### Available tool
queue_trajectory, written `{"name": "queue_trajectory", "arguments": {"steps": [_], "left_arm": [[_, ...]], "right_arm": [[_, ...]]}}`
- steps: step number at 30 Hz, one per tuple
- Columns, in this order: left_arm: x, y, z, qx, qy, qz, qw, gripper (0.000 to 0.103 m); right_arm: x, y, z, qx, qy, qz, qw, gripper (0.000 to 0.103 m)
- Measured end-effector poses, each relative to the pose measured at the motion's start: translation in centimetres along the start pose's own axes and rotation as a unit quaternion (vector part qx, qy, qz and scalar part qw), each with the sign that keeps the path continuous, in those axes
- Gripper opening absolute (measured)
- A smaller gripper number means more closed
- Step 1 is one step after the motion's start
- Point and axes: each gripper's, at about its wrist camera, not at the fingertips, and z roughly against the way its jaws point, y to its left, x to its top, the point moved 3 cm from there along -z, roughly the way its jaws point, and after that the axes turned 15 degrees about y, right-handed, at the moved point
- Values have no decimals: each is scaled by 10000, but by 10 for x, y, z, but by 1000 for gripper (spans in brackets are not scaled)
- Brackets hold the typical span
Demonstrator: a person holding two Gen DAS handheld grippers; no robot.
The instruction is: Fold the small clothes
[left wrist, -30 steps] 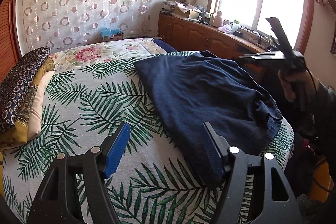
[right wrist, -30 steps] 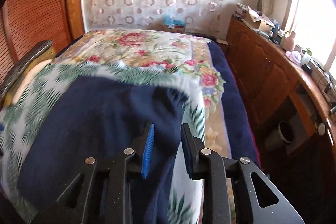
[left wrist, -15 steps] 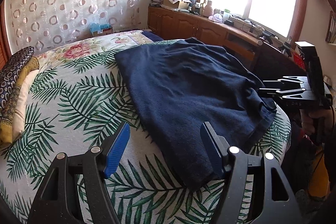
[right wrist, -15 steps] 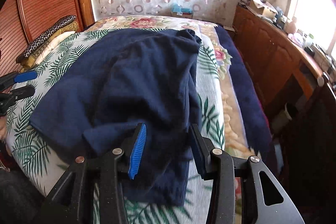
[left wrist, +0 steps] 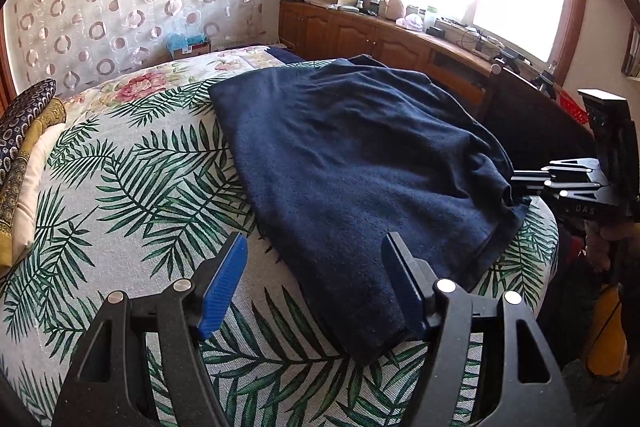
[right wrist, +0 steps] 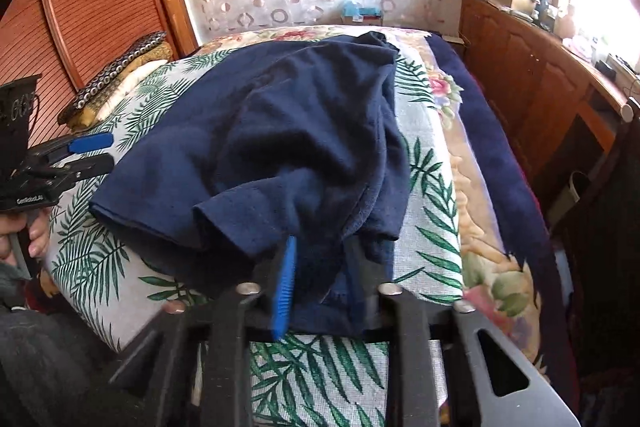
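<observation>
Between the just-closed jaws of the right gripper, a bunched corner of the navy garment is pinched, the rest lying ahead on the leaf-print bedspread. The left gripper is held wide apart, empty, over the garment's near edge.

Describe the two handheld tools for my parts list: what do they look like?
Both are alike. The left tool has a black, angular frame with cut-out openings, silver round screw heads and two fingers faced with ribbed blue pads. The right tool has the same black frame, silver screws and blue pads. Each has a black boxy block on top and pale lettering on its side, too small to read.
</observation>
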Motion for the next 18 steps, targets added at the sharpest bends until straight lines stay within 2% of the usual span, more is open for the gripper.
{"name": "queue_trajectory", "arguments": {"steps": [3, 9, 18], "left_arm": [[0, 0, 0, -4, 1, 5, 10000, 70], [1, -1, 0, -15, -1, 12, 10000, 70], [-2, -1, 0, 28, 49, 45, 10000, 70]], "right_arm": [[-2, -1, 6, 35, -76, 82, 9999, 4], [-17, -11, 25, -452, -75, 132, 9989, 3], [-17, -16, 14, -505, 21, -25, 9987, 3]]}}
